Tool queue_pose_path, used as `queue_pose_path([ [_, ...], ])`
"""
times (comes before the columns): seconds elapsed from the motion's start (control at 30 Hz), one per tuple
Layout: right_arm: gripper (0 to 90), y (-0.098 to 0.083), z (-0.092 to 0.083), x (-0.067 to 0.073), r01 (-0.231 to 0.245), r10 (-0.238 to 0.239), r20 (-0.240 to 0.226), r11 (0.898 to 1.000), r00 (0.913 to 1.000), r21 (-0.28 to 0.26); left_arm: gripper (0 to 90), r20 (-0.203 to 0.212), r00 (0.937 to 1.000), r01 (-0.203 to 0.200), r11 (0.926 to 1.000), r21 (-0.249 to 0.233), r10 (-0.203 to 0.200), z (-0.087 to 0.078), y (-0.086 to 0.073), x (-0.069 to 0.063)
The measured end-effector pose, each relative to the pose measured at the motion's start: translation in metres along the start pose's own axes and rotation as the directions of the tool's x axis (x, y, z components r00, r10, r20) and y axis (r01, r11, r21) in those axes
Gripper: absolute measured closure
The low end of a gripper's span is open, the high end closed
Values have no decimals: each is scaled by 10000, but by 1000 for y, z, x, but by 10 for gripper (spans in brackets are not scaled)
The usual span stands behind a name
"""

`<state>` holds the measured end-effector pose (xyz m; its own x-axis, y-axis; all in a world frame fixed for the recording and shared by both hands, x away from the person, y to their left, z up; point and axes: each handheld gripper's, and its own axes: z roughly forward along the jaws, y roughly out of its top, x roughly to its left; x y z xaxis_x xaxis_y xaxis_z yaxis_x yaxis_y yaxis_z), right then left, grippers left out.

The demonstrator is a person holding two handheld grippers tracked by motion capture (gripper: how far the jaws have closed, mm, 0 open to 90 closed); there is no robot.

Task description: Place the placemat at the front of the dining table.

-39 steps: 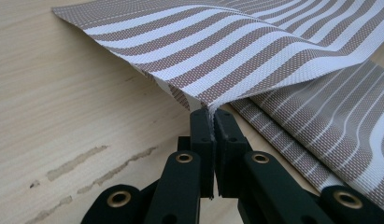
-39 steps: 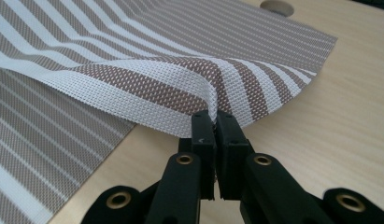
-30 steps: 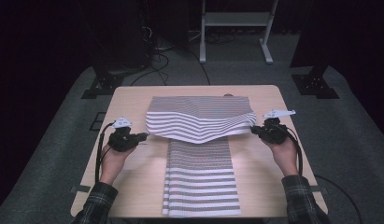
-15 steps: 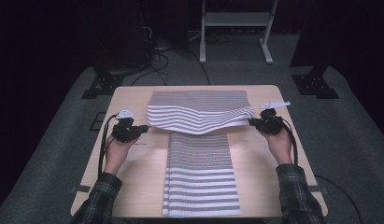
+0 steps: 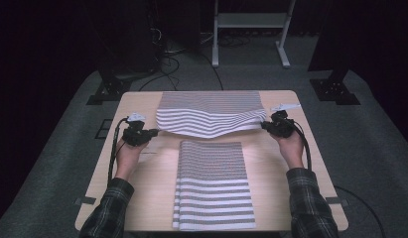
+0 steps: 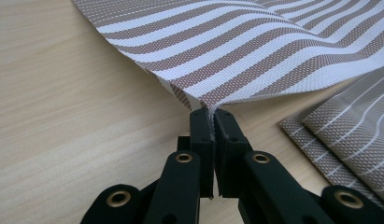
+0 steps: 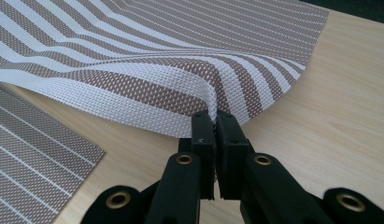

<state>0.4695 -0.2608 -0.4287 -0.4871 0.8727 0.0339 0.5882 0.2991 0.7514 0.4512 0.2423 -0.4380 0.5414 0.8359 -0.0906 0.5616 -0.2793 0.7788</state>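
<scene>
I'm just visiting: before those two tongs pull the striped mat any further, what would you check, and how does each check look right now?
1. Left tongs pinch a corner of the brown-and-white striped woven mat: ok, jaws shut on the fabric.
2. Right tongs pinch the opposite corner: ok, jaws shut on the fabric.
3. Near edge raised off the light wooden table: ok at both corners; it sags in the middle.
4. Sagging edge clears the folded striped mat lying nearer the person: cannot tell.
5. Far edge of the held mat lies flat on the table: ok.
6. Cables trailing from the tongs are clear of the mats: ok.
</scene>
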Motion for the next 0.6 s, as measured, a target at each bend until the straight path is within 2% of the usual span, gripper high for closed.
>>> queue_pose_path([
  [0.23, 869, -5, 14, -2, -124, 122, 55, 9994, 9999, 330, 876, -196, 9998, 13, 9998, 197, -10, 11, -4, 3],
  [0.43, 867, -10, 20, -3, -181, 181, 12, 9990, 9998, 409, 872, -292, 9996, 79, 9994, 335, -69, 18, -7, 7],
  [0.5, 863, -11, 21, -3, -190, 191, -16, 9990, 9998, 404, 845, -282, 9995, 121, 9992, 369, -111, 18, -7, 7],
  [0.6, 736, -13, 20, -3, -176, 174, 34, 9992, 9998, 363, 758, -192, 9998, 103, 9999, 79, -102, 12, -6, 7],
])
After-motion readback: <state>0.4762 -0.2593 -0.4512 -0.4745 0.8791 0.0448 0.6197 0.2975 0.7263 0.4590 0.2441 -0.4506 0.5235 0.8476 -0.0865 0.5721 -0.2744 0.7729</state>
